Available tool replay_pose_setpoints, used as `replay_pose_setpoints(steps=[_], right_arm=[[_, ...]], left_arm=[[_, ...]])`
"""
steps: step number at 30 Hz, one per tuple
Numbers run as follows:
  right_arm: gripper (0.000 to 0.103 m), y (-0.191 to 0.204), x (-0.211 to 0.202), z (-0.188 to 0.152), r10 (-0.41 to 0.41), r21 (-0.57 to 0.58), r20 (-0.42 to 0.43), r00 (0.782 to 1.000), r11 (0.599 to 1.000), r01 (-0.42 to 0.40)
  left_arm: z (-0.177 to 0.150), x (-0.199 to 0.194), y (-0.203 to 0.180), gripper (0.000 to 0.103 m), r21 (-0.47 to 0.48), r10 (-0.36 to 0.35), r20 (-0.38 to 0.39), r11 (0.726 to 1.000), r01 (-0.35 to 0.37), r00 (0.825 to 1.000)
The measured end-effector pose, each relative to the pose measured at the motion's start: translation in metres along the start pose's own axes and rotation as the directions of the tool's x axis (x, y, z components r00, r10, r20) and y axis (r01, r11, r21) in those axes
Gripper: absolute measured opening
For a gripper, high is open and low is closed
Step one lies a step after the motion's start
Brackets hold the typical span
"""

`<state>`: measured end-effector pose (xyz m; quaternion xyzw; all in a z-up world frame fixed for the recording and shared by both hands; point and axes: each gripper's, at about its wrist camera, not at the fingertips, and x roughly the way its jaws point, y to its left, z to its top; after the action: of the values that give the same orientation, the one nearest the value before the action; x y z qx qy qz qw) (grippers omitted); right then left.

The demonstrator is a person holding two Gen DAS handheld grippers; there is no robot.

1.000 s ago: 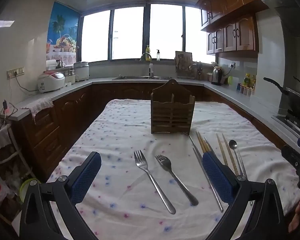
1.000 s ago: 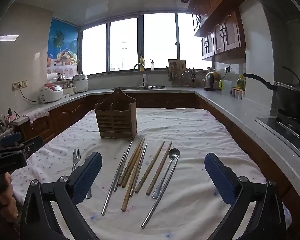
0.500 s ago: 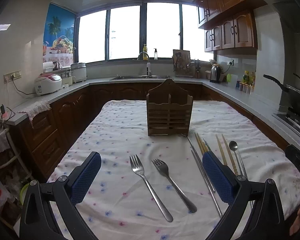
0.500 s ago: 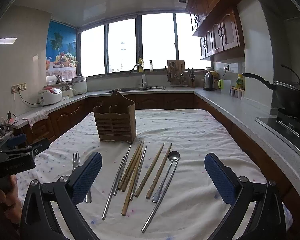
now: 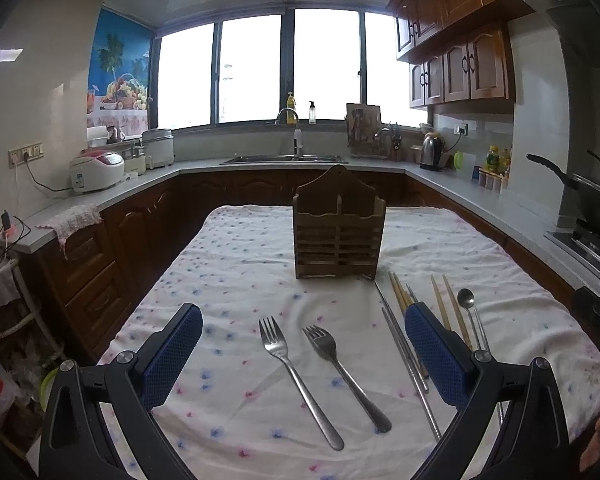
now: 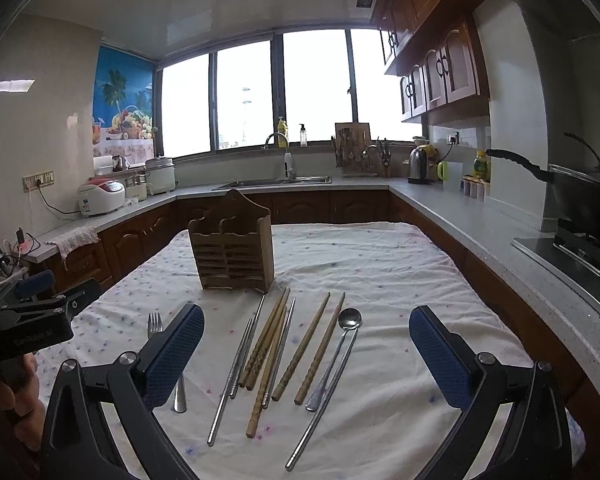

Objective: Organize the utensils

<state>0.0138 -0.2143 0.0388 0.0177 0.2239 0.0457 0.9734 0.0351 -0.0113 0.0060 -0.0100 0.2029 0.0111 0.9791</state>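
While both grippers hang spread wide and empty over the near edge of the bench (image 5: 500,264), sorting has not begun.

The left gripper (image 5: 303,350) frames two forks (image 5: 300,376), and the right gripper (image 6: 306,346) frames the chopsticks (image 6: 268,344) and a spoon (image 6: 334,360), all flat on the cloth. The wooden holder (image 5: 338,236) stands upright toward the middle, seemingly empty. Next, I judge, the fingers (image 5: 172,356) must drop and pinch one thin handle.
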Motion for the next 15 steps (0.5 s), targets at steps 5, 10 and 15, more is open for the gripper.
replay_pose_setpoints(steps=[5, 10, 15], right_arm=[[0.103, 0.0011, -0.0006, -0.0001, -0.001, 0.002, 0.001, 1.000, 1.000, 0.001], [0.103, 0.0019, -0.0008, -0.0008, 0.000, 0.002, 0.002, 1.000, 1.000, 0.000], [0.103, 0.0021, -0.0012, -0.0014, 0.000, 0.001, 0.002, 1.000, 1.000, 0.000]], left_arm=[[-0.0021, -0.0029, 0.0010, 0.102, 0.001, 0.001, 0.006, 1.000, -0.001, 1.000], [-0.0020, -0.0032, -0.0001, 0.102, 0.002, 0.004, 0.006, 1.000, -0.004, 1.000], [-0.0019, -0.0028, -0.0004, 0.102, 0.001, 0.003, 0.008, 1.000, -0.003, 1.000]])
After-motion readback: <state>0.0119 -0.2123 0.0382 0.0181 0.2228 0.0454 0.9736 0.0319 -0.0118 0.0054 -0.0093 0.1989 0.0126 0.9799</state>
